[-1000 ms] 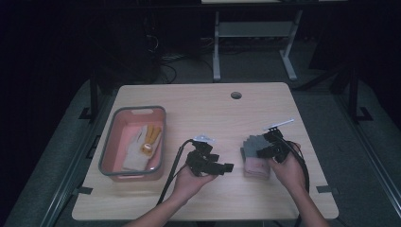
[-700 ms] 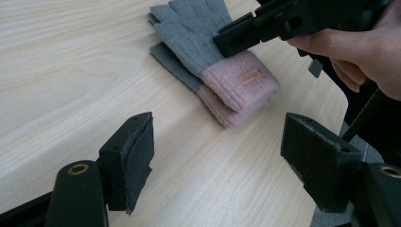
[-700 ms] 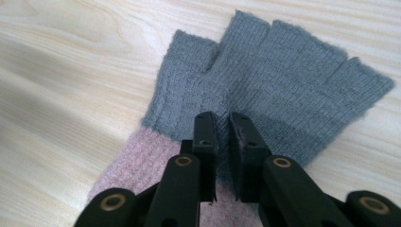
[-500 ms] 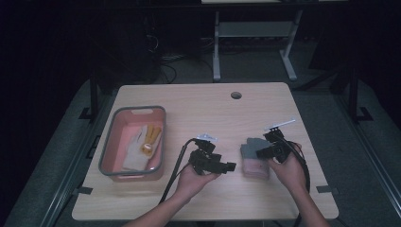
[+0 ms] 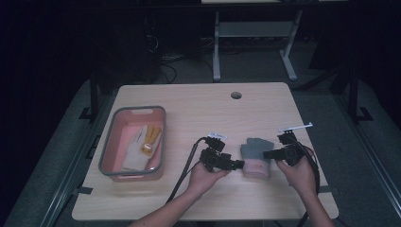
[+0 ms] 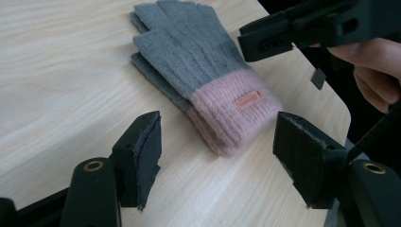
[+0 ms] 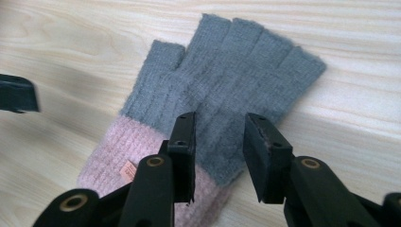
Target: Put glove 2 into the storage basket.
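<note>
- Right gripper (image 7: 217, 156) jaws just opened, apart over gloves (image 5: 255, 156); nothing clamped — looks like a release.
- Left gripper (image 6: 217, 161) jaws narrowing, still apart, cuff ahead.
- Gloves flat on table (image 5: 198, 104), between grippers.

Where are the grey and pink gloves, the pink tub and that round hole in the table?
gloves (image 7: 222, 90), right gripper view, on the grey palm.
pink tub (image 5: 108, 149), high view, on its left grey rim.
round hole (image 5: 236, 95), high view, at its middle.

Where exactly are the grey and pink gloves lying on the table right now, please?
In the high view the gloves lie flat on the table, right of centre near its front edge, between the left gripper and right gripper.
</note>
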